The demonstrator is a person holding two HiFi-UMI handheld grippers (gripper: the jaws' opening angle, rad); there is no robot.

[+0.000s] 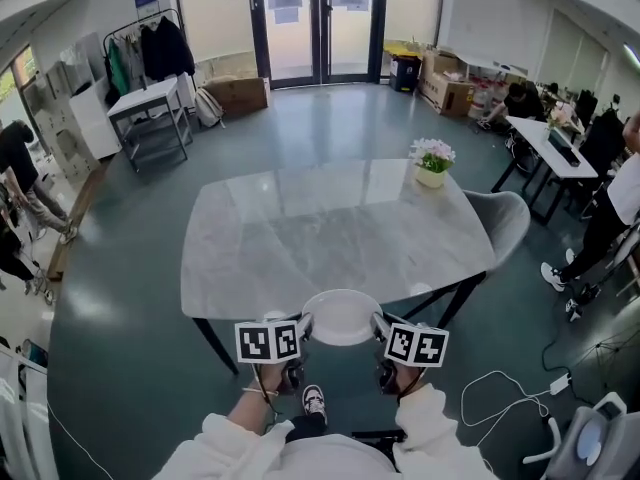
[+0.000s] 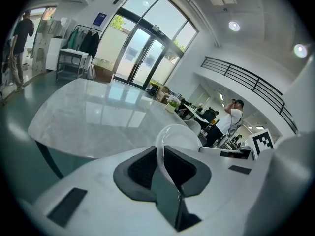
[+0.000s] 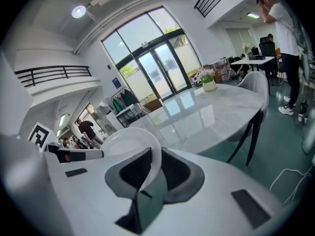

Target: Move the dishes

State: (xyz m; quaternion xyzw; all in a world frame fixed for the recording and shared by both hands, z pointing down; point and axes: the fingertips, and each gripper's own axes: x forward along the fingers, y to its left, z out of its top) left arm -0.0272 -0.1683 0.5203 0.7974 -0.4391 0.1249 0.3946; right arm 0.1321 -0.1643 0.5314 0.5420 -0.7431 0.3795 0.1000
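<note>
A white plate (image 1: 340,316) hangs level just past the near edge of the marble table (image 1: 330,233), held from both sides. My left gripper (image 1: 303,325) is shut on its left rim, and my right gripper (image 1: 378,324) is shut on its right rim. In the left gripper view the plate's rim (image 2: 172,134) rises thin between the dark pads (image 2: 142,167). The right gripper view shows the same plate (image 3: 129,141) clamped between that gripper's pads (image 3: 174,173).
A pot of pink flowers (image 1: 432,161) stands at the table's far right. A grey chair (image 1: 505,220) sits at the right side. Desks, boxes and people (image 1: 610,208) fill the room's right; a clothes rack (image 1: 150,48) and a cart stand far left.
</note>
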